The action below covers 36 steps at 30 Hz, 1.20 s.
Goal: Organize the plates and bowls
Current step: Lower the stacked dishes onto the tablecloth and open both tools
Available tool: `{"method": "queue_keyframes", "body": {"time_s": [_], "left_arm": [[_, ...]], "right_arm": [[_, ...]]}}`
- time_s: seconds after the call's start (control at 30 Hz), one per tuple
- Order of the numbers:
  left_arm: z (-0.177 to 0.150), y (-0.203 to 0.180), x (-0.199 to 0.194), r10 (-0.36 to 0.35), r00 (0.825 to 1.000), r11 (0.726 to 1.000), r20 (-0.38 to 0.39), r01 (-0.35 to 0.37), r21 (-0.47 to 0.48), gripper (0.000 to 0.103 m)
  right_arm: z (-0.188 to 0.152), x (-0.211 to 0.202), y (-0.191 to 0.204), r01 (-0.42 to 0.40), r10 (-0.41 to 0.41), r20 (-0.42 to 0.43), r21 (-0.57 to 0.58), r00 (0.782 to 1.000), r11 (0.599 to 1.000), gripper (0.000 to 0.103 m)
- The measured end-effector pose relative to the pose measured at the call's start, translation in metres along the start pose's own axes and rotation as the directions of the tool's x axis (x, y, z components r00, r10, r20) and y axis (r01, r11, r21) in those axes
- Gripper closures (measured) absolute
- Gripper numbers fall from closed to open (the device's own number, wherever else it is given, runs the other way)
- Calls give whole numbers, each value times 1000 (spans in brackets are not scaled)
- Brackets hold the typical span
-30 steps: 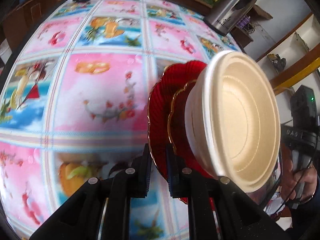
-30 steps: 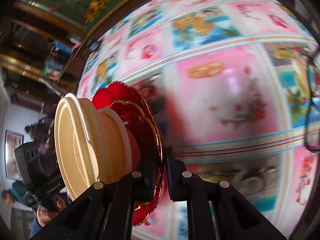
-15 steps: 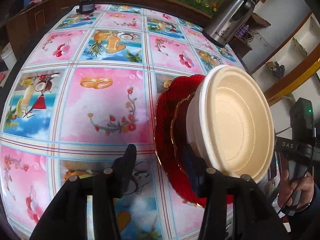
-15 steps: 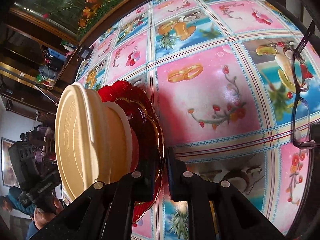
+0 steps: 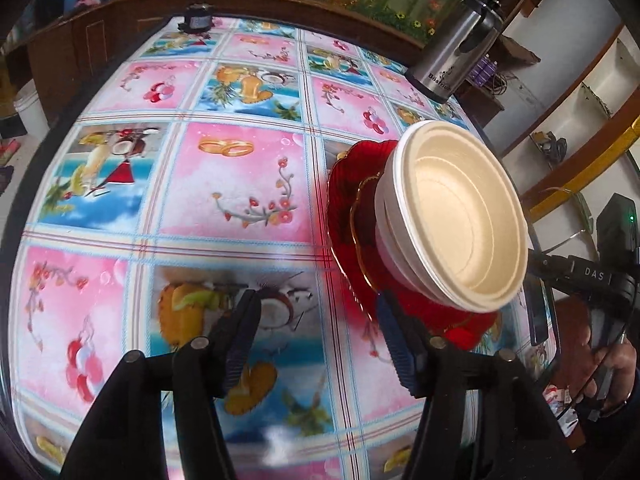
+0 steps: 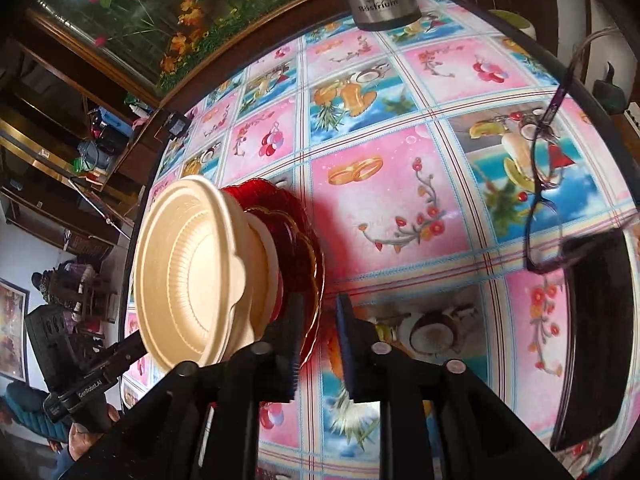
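A stack sits on the table: cream bowls nested on a small gold-rimmed red plate, on a larger red plate. My left gripper is open wide; its right finger lies by the plate rim, not gripping. In the right wrist view the cream bowls and red plates stand to the left. My right gripper is open a little, with the red plate's rim just left of the gap between its fingers.
The table has a pink and blue picture cloth. A steel thermos stands at the far edge. Eyeglasses and a dark flat object lie at the right in the right wrist view. A small black device sits far back.
Both grippers let go of the red plate: the left opened wide and drew back, the right opened slightly. The stack now rests on the table.
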<state>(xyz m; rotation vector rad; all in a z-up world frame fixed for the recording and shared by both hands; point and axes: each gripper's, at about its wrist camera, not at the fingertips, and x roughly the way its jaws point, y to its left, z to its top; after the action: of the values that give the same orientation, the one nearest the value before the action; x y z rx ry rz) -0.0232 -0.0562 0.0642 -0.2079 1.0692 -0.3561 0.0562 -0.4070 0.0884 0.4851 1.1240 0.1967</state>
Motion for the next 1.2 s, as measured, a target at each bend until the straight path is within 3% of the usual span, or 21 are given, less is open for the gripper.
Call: {"method": "queue_keyframes", "body": {"time_s": [0.07, 0.13, 0.2, 0.33, 0.53, 0.9, 1.03, 1.13, 1.17, 1.2], "left_arm": [[-4, -4, -7, 17, 1000, 1000, 22, -17, 16, 36], [-7, -9, -14, 32, 998, 998, 54, -35, 46, 31], [-9, -13, -20, 57, 995, 996, 81, -62, 63, 22], [-10, -18, -26, 90, 990, 992, 110, -99, 81, 15], [-13, -22, -25, 148, 983, 982, 112, -159, 98, 14], [-13, -36, -37, 162, 976, 973, 144, -182, 142, 14], [-11, -42, -51, 206, 959, 958, 196, -239, 160, 13], [-8, -46, -65, 234, 945, 949, 228, -273, 158, 6], [-8, -46, -69, 235, 942, 948, 241, -277, 157, 5], [-9, -47, -74, 241, 934, 945, 262, -288, 155, 3]], "right_arm": [[-7, -3, 3, 19, -19, 6, -10, 1000, 1000, 71], [-14, -5, 5, 44, -43, 19, -17, 999, 999, 51], [-20, -6, 7, 64, -64, 24, -29, 998, 998, 47], [-29, -7, 13, 86, -85, 20, -60, 996, 994, 39], [-39, -11, 23, 92, -89, 30, -109, 996, 990, 32], [-53, -22, 36, 73, -66, 53, -152, 996, 986, 31], [-58, -38, 49, 114, -87, 132, -211, 987, 971, 31], [-65, -61, 72, 190, -110, 262, -303, 959, 934, 31], [-67, -70, 79, 200, -98, 306, -323, 947, 925, 28], [-69, -77, 84, 210, -86, 348, -337, 933, 918, 17]]}}
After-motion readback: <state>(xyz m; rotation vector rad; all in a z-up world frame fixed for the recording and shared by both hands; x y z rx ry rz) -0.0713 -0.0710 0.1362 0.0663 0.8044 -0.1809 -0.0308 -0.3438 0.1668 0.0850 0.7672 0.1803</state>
